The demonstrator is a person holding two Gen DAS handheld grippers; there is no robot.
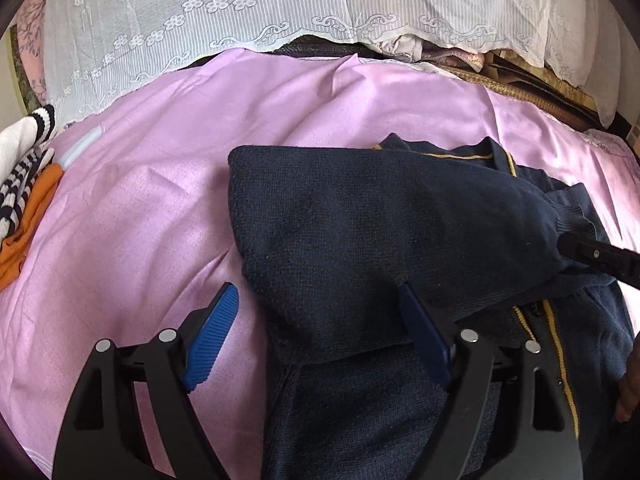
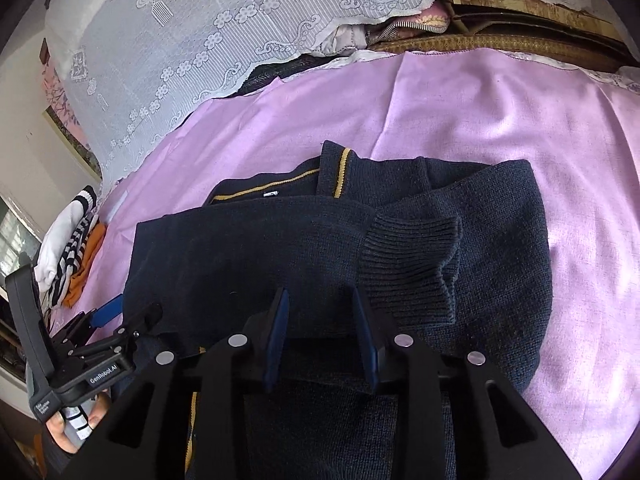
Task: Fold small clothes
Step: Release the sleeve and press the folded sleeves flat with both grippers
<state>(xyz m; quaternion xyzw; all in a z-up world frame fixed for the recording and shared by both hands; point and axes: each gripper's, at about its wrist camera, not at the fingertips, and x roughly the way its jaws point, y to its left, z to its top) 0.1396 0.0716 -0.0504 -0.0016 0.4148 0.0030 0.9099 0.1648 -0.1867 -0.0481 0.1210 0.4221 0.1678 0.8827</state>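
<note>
While the navy knit sweater (image 1: 360,248) lies across the pink sheet (image 1: 160,200) right in front of us, we see it part folded: both sleeves are laid over the chest, and one ribbed cuff (image 2: 412,264) rests on top near the middle. Thin mustard stripes (image 2: 340,172) trim the collar and run down the front opening. The knit looks thick and dark, with soft bulges where the layers stack.

Our left tool (image 1: 320,328) sits at the sweater's left edge with its blue pads spread wide; one pad lies over the bare sheet, the other against the folded sleeve, and nothing is pinched between them. Our right tool (image 2: 322,340) hovers low over the middle of the garment, its dark pads parted with a gap between them, and we see no cloth gripped there. In the left view its black finger presses into the knit at the far right.

Off to the left, near the sheet's edge, a small pile of clothes (image 2: 74,252) shows white, navy-and-white stripes and orange. It lies well apart from the sweater.

Farther back, a white lace cloth (image 1: 280,4) drapes over a heap of bundled fabrics, and a woven mat (image 2: 480,44) shows at the sheet's far edge.
</note>
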